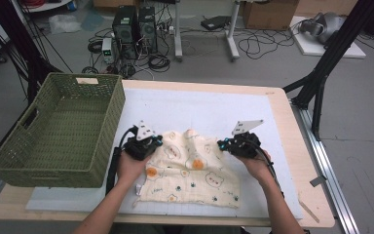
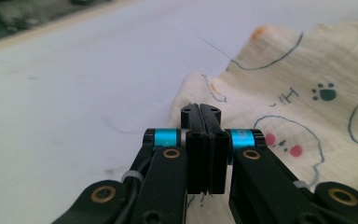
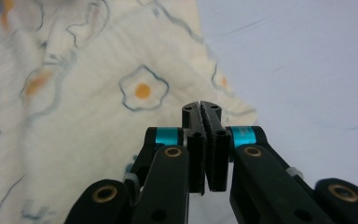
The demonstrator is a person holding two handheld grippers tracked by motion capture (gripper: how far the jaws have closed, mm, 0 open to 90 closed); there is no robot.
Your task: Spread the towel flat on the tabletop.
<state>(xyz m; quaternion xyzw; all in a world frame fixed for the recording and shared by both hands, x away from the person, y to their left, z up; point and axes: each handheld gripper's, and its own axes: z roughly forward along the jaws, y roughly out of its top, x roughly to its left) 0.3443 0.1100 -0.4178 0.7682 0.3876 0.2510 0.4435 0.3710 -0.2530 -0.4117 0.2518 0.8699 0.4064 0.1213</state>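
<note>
A cream cloth point(image 1: 195, 173) printed with bears and fried eggs lies rumpled on the white mat point(image 1: 199, 105), its far edge bunched up in the middle. My left gripper point(image 1: 158, 142) sits at the cloth's far left edge, and my right gripper point(image 1: 219, 145) at its far right edge. In the left gripper view the jaws point(image 2: 200, 109) are pressed together at the cloth point(image 2: 289, 93) edge, with threads poking out below the pads. In the right gripper view the jaws point(image 3: 201, 107) are likewise closed at the cloth point(image 3: 121, 135) corner. Each looks pinched on the thin fabric.
A green woven basket point(image 1: 108, 141) stands at the table's left, close to my left hand. The wooden table edge point(image 1: 292, 141) runs along the right. On the floor beyond are computer towers point(image 1: 136, 27), cables and a black stand point(image 1: 321, 78).
</note>
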